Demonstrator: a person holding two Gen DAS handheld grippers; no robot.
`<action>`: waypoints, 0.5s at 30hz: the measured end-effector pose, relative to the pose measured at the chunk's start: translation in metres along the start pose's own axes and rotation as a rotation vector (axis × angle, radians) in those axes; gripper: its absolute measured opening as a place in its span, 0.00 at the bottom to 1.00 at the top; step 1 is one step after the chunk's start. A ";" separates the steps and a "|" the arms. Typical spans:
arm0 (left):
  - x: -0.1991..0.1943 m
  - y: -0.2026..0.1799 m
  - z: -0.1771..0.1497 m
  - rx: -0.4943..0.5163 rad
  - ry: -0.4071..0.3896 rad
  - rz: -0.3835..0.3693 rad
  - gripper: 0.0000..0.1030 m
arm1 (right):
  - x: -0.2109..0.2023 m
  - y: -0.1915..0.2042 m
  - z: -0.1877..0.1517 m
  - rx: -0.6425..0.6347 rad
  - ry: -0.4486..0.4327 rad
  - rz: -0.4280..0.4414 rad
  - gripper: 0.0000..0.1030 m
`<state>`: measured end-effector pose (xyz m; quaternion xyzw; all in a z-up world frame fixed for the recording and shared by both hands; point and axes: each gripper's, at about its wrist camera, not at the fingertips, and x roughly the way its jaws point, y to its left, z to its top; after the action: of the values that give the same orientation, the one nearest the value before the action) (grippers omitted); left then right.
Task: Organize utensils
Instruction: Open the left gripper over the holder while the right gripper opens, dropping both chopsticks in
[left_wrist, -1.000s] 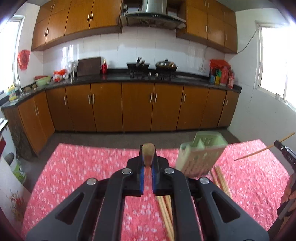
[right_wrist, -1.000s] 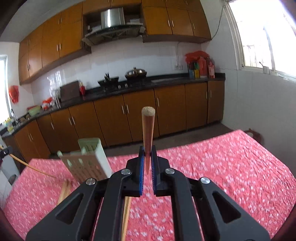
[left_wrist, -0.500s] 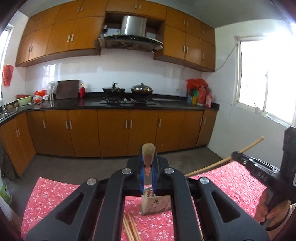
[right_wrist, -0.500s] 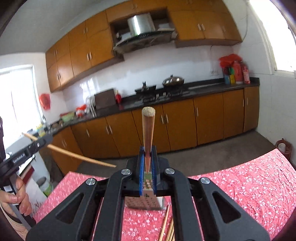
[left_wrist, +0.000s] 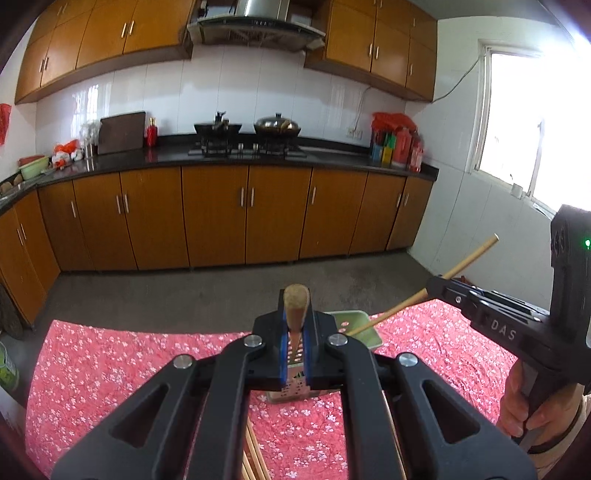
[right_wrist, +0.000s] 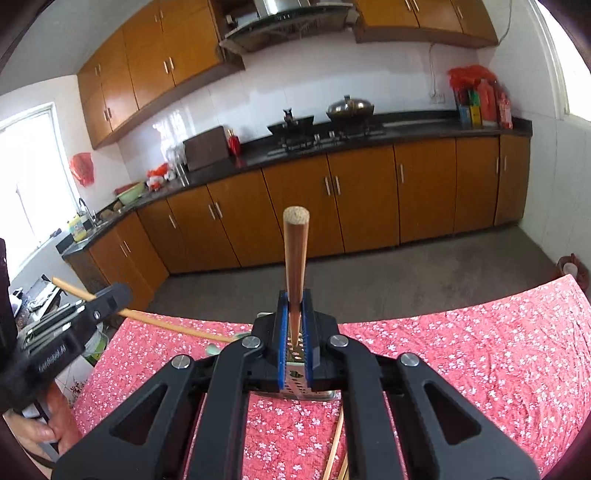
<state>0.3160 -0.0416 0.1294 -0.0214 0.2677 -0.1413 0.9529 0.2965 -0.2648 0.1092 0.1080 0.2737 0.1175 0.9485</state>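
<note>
Left wrist view: right hand (left_wrist: 532, 410) on its handle, unseen in the other view.
Right wrist view: sink corner, window at left.
Holder: green perforated chopstick holder (left_wrist: 356, 328) upright on the red floral worktop (left_wrist: 110, 369), half hidden behind both jaws.
Loose chopsticks (right_wrist: 334, 450): lying beneath.
Left gripper (left_wrist: 294, 347): clamped on a chopstick (left_wrist: 295, 308).
Right gripper (right_wrist: 294, 343): clamped on a chopstick (right_wrist: 294, 266).

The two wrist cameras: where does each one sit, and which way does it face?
Left wrist: on the left gripper, shut on a chopstick, facing the kitchen cabinets; the person's right hand shows.
Right wrist: on the right gripper, shut on its chopstick, facing likewise; the left hand shows.
Shared: green holder, red tablecloth.
</note>
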 end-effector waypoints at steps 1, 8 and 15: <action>0.004 0.001 0.000 -0.005 0.009 -0.002 0.07 | 0.003 0.000 0.000 0.001 0.008 -0.004 0.08; 0.019 0.011 -0.006 -0.037 0.042 0.017 0.08 | 0.011 0.000 0.002 0.016 0.040 -0.025 0.09; 0.004 0.018 -0.006 -0.056 0.015 0.038 0.14 | 0.000 0.001 0.006 0.015 0.006 -0.052 0.24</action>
<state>0.3206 -0.0251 0.1206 -0.0416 0.2791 -0.1157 0.9524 0.2997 -0.2645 0.1144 0.1078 0.2801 0.0911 0.9495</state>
